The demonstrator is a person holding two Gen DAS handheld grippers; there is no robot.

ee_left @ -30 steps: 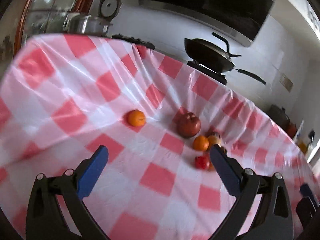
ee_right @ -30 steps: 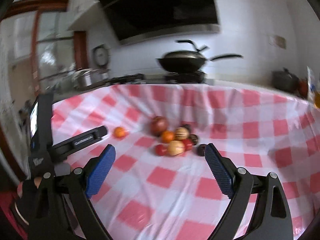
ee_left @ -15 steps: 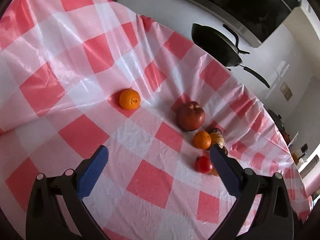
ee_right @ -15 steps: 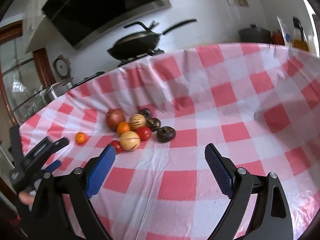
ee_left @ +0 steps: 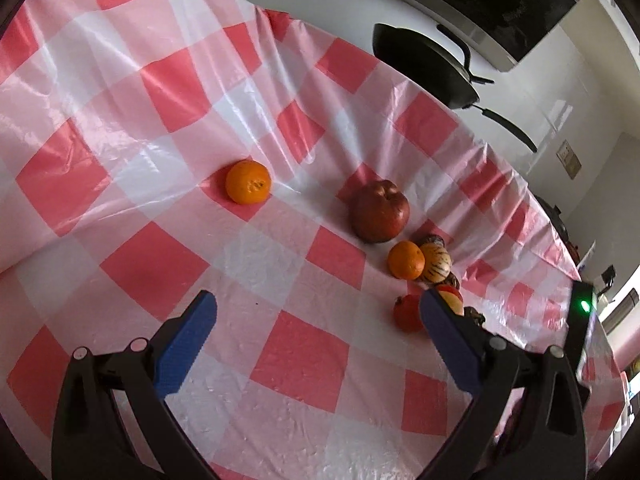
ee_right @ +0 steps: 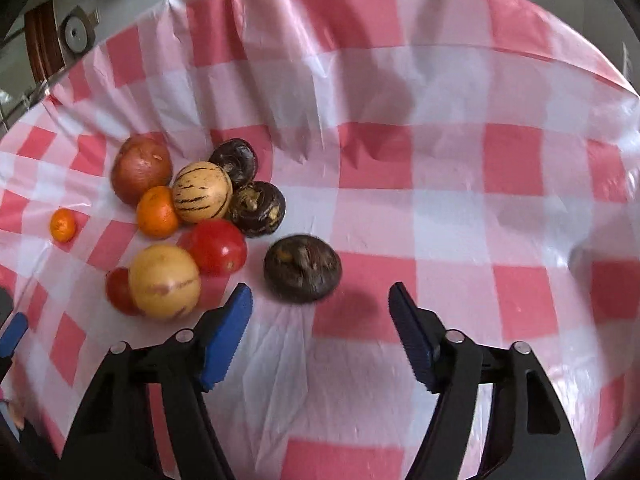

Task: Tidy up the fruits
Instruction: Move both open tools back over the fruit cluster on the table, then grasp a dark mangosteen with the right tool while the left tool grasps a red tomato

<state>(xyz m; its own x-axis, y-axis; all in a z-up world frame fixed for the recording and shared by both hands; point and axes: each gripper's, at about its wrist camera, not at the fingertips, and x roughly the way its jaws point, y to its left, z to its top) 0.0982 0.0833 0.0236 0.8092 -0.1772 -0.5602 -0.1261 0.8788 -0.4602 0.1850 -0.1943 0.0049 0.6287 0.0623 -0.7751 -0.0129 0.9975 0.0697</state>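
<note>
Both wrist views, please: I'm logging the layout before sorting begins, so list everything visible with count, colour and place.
tablecloth: one, red-and-white check, covering the table
mandarins: two, orange; one alone, one in the cluster
large red fruit: one, dull red, back of cluster
striped melon: one, cream with dark streaks, mid cluster
plain yellow fruit: one, front of cluster
tomatoes: two, red;
dark fruits: three, brown-black; nearest the right gripper
wok: one, black, behind the table
left gripper: blue pads, open, empty
right gripper: blue pads, closing, nothing between
</note>
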